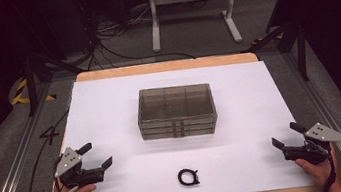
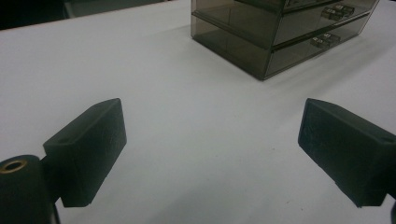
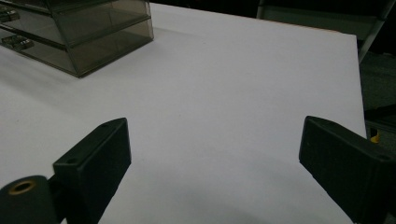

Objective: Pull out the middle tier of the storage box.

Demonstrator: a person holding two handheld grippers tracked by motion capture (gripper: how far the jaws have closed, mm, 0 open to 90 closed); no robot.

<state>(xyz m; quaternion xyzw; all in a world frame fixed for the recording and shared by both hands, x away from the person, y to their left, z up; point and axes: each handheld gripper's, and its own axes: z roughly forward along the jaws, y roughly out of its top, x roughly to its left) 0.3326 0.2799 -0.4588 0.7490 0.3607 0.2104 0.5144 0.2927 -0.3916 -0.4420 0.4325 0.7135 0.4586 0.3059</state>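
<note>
Both my left hand-held gripper [image 1: 97, 156] and right hand-held gripper [image 1: 285, 136] stand apart, empty; risk: the thin black strap loop [image 1: 188, 177] slips flat on the surface [image 1: 110, 109] when pinched

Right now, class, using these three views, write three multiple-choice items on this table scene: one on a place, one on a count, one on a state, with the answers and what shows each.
1. Where does the black strap loop lie?
A. On top of the drawer box
B. On the white table, between the drawer box and the near edge
C. Between the left jaws

2. How many drawer levels does the smoky drawer box have?
A. One
B. Three
C. Five

3. How do the left hand-held gripper and the right hand-held gripper stand?
A. Both open and holding nothing
B. Both shut on the loop
C. Left one shut on a drawer handle

Answers: 1 B, the high view shows it on the white table in front of the box. 2 B, three stacked fronts show. 3 A, bare table lies between each pair of jaws.
</note>
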